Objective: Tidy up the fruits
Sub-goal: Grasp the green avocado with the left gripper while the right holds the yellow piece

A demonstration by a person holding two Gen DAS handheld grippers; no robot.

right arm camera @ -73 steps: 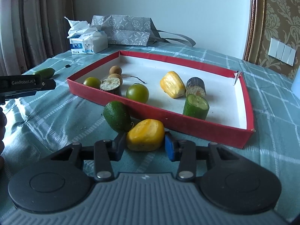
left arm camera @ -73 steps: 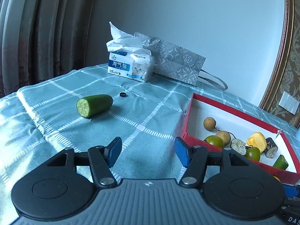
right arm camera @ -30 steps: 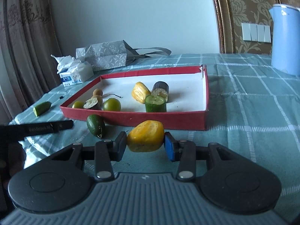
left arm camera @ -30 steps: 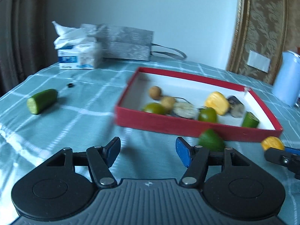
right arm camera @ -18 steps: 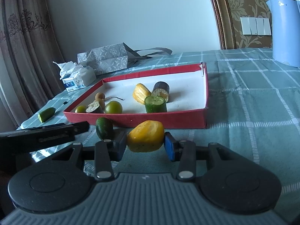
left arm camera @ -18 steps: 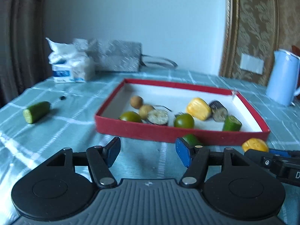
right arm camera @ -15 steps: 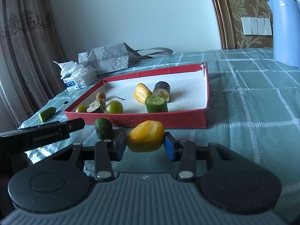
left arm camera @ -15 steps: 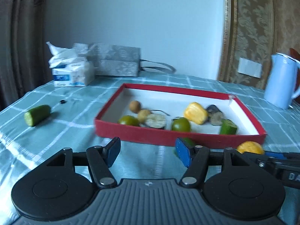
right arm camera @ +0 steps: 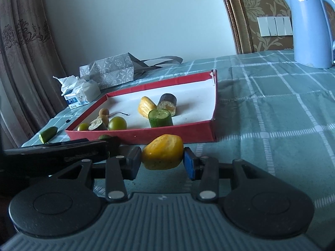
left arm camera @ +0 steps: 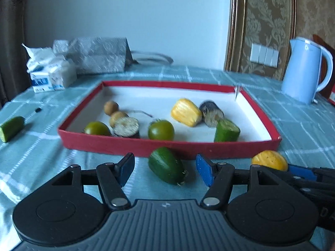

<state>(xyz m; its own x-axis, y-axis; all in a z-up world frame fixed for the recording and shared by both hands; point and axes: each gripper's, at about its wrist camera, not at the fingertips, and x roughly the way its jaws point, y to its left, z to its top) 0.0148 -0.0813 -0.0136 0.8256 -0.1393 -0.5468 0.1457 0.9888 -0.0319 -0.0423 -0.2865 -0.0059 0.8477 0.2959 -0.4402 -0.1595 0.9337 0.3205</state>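
A red tray [left arm camera: 129, 145] [right arm camera: 180, 135] with a white floor holds several fruits and cut pieces, among them a yellow fruit [left arm camera: 186, 112] and a green tomato [left arm camera: 160, 130]. My left gripper [left arm camera: 165, 169] is open, its jaws on either side of a dark green fruit [left arm camera: 166, 165] lying on the cloth in front of the tray. My right gripper [right arm camera: 162, 160] is shut on a yellow fruit [right arm camera: 162, 152] and holds it just before the tray's front wall. That fruit also shows in the left wrist view [left arm camera: 269, 160]. A cut cucumber piece [left arm camera: 11, 128] [right arm camera: 48, 134] lies far left.
A tissue pack [left arm camera: 50, 74] and a grey gift bag [left arm camera: 98, 55] stand at the back left. A light blue kettle [left arm camera: 303, 69] [right arm camera: 312, 27] stands at the back right. A small black ring [left arm camera: 38, 110] lies near the cucumber piece. The table has a teal checked cloth.
My left gripper has swung right from the cucumber piece to the dark green fruit, which now lies between its open jaws. My right gripper still holds the yellow fruit, slightly raised.
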